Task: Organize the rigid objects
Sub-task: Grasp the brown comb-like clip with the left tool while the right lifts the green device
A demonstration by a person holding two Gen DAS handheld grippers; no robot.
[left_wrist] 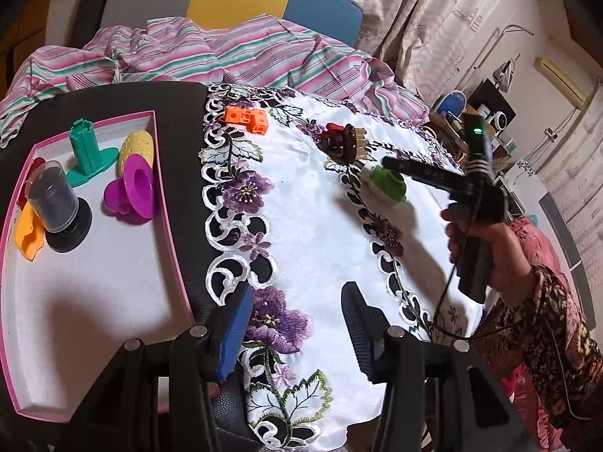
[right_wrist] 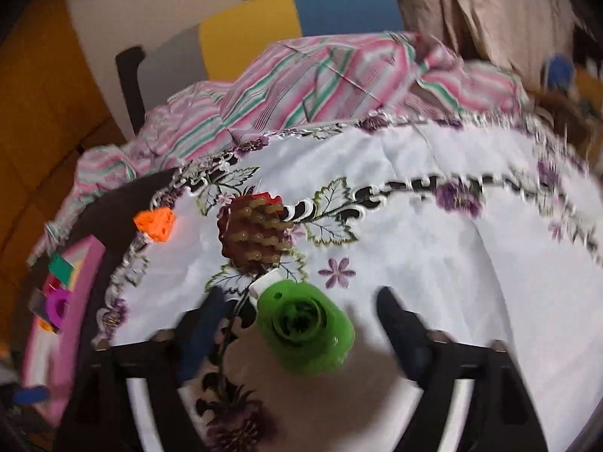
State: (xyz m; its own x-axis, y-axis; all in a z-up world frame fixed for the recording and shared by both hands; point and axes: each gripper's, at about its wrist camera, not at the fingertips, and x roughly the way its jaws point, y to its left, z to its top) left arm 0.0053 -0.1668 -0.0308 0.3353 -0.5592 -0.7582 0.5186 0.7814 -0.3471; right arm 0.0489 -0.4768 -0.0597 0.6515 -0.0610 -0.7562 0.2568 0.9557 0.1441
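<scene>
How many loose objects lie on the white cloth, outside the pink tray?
3: the orange block near the cloth's far left edge, the dark red brush mid-cloth, the green piece between the right hand-held gripper fingers.

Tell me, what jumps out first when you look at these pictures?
The bright green toy on the white flowered tablecloth, sitting right between the open fingers of the right claw. Just beyond it lies a spiky brown brush, and farther left an orange block. Off to the left, a pink tray already holds colourful toys, like a purple ring piece.
</scene>
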